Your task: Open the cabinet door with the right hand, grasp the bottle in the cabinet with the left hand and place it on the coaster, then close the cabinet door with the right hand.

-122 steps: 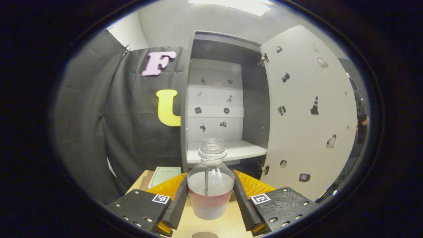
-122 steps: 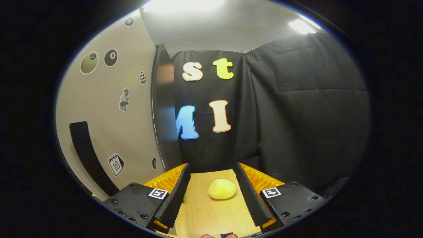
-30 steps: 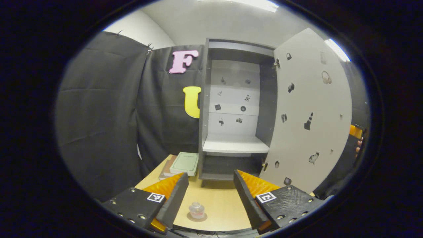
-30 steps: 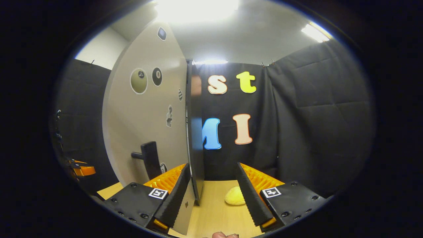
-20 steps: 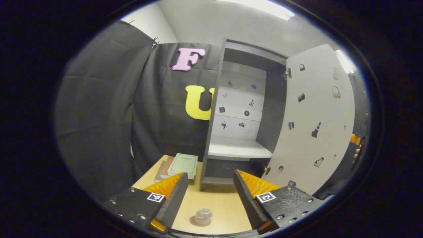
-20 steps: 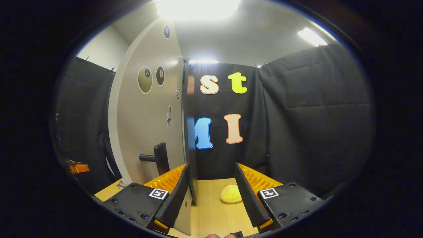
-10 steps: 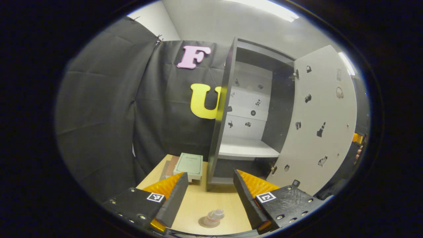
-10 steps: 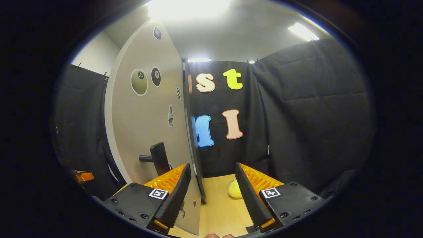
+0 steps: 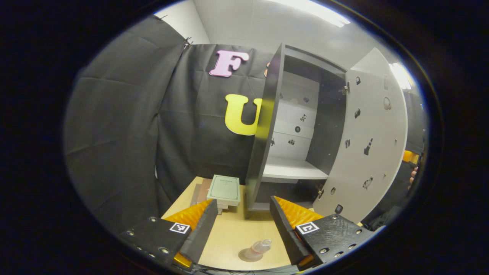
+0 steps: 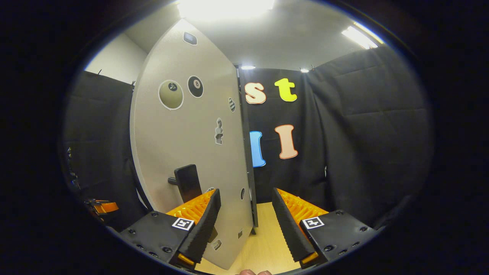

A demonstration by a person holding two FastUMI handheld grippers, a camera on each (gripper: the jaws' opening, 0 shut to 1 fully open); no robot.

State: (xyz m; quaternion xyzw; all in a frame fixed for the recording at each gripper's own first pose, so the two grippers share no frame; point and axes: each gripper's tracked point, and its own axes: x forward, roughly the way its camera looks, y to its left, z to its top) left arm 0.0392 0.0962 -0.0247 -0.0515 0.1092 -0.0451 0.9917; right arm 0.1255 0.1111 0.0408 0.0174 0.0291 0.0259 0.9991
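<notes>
The left gripper [image 9: 240,225] has its fingers spread wide and holds nothing; just beyond them the bottle [image 9: 256,250] stands on the coaster [image 9: 244,256] on the table [image 9: 229,236], so the placing looks done; the right gripper [image 10: 244,219], fingers also wide apart and empty, sits close to the cabinet door [image 10: 191,152], beside its handle [image 10: 187,182]; the door is partly open on the cabinet [image 9: 298,133], so closing it remains.

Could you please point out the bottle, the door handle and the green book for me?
bottle [image 9: 258,248], left gripper view, its body.
door handle [image 10: 187,182], right gripper view, its upright bar.
green book [image 9: 224,188], left gripper view, its cover.
</notes>
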